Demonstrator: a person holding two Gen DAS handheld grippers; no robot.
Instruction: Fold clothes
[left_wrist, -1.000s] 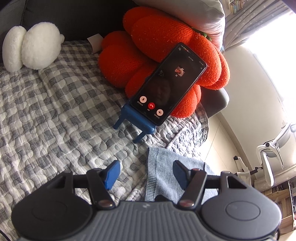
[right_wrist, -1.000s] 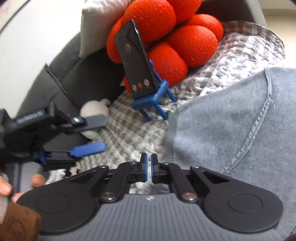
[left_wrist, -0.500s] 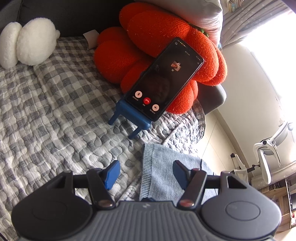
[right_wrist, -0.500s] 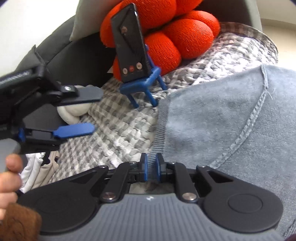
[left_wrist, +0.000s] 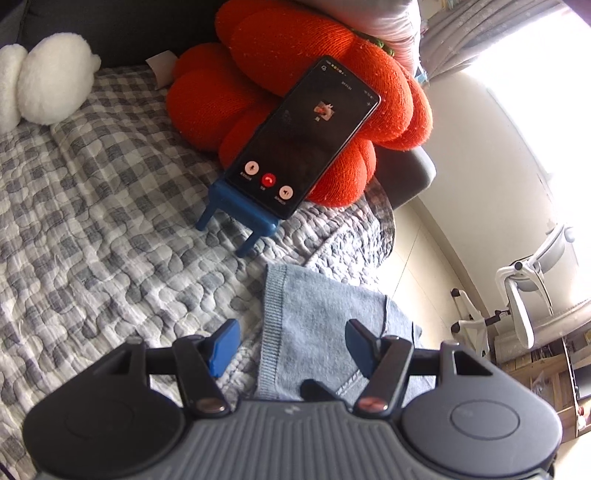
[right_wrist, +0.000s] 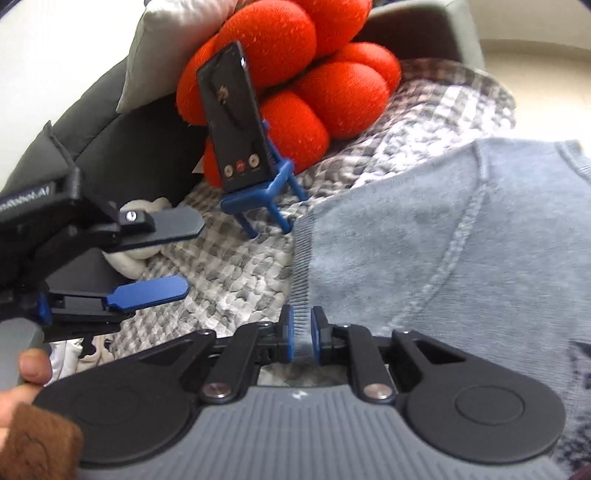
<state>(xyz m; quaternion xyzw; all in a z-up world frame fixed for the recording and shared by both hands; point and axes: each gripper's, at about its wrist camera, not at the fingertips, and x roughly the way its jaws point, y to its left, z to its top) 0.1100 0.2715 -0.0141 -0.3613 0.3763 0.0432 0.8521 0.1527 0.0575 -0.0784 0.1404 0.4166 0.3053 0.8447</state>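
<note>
A light blue knit sweater (right_wrist: 443, 240) lies on the checked quilt, its ribbed hem edge running toward me. My right gripper (right_wrist: 303, 326) is nearly closed, with the hem's corner pinched in the narrow gap between its blue pads. The left gripper (right_wrist: 194, 258) hovers open just left of the hem, above the quilt. In the left wrist view, the left gripper (left_wrist: 291, 341) stands wide open over the sweater (left_wrist: 321, 325), and the ribbed hem passes between its fingers.
A phone (left_wrist: 303, 136) on a blue stand (left_wrist: 240, 214) leans against an orange pumpkin cushion (left_wrist: 314, 81) just beyond the sweater. The grey checked quilt (left_wrist: 92, 221) covers the sofa seat, with a white plush (left_wrist: 48, 88) at the far left. An office chair (left_wrist: 524, 295) stands on the floor to the right.
The left gripper has come closer to the sweater's hem, still open. The right gripper's pads have parted slightly around the hem, and its view has swung so the sweater fills more of the right.
</note>
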